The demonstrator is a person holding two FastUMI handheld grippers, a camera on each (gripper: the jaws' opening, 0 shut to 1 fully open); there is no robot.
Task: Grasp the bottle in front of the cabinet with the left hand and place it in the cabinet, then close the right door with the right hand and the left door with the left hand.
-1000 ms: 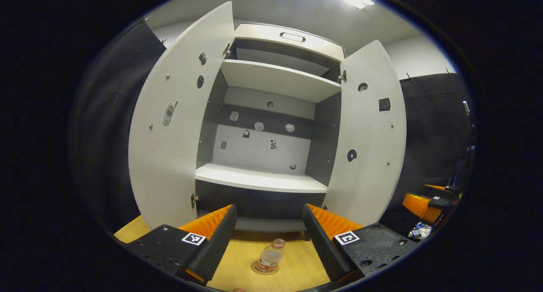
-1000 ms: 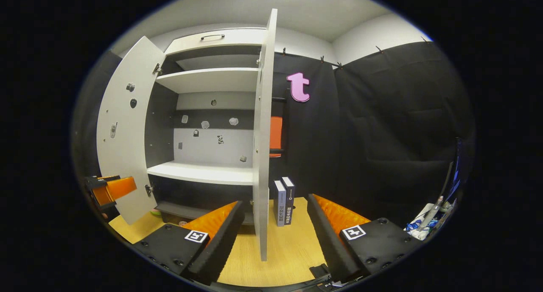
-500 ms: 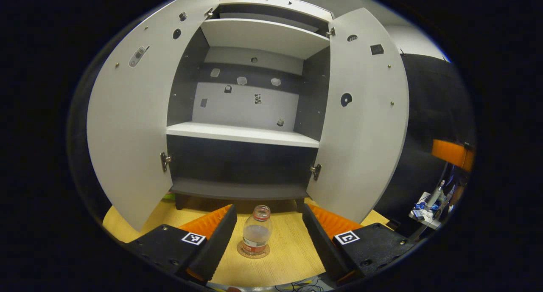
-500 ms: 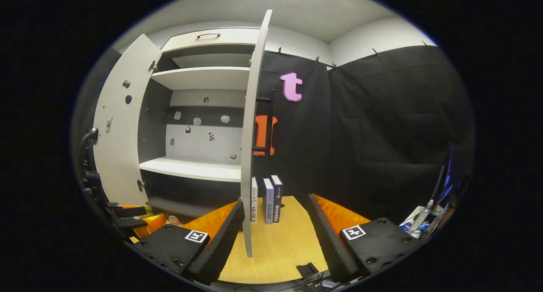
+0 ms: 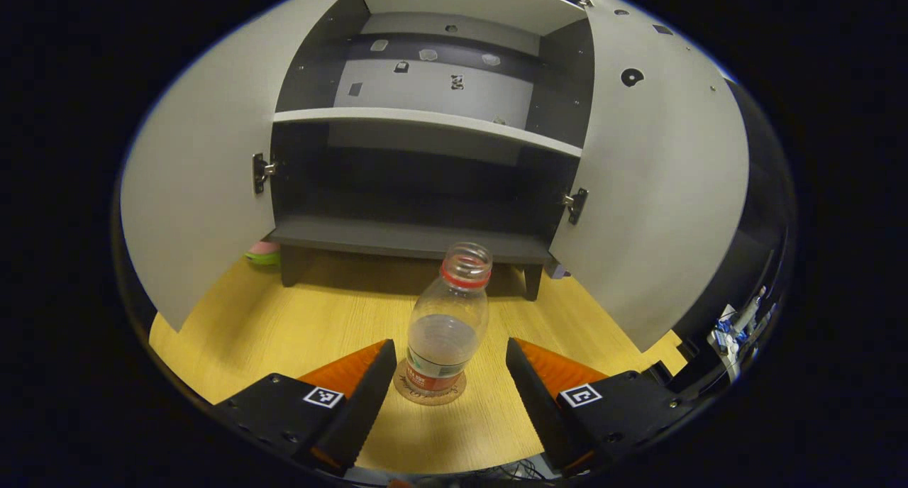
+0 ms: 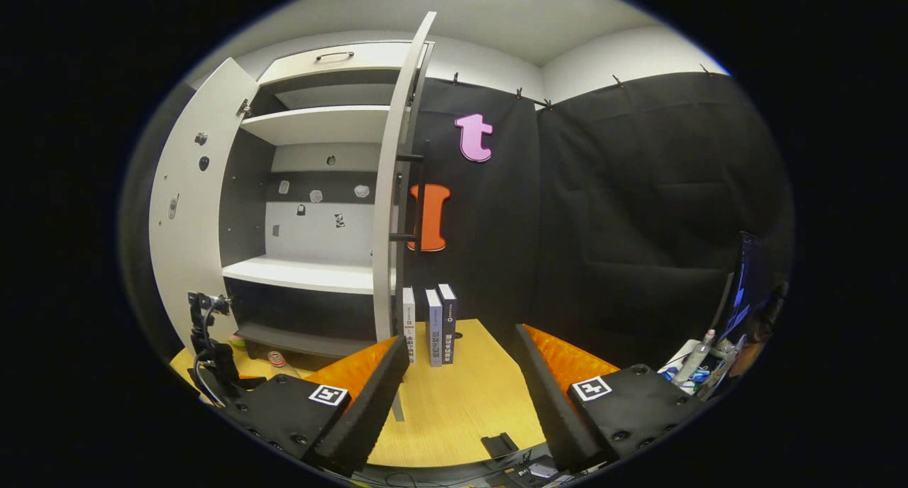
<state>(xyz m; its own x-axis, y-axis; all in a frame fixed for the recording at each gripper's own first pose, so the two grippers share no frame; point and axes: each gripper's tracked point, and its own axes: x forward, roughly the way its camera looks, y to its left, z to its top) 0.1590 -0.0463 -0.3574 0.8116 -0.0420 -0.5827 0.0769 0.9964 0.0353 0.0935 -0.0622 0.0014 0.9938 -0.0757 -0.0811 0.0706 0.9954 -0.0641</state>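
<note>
**Wooden floor, bottle between spread fingers**

Pale wood-grain floor carries the clear plastic bottle, uncapped, upright on a round coaster at lower centre of the left gripper view. Left gripper brackets it, jaws wide, apart from it. Best to close low on the body, squarely. Behind stands the matte cabinet, doors open. Right gripper hangs wide, empty.

Clear bottle, red neck ring; white doors; yellow wood floor.
</note>
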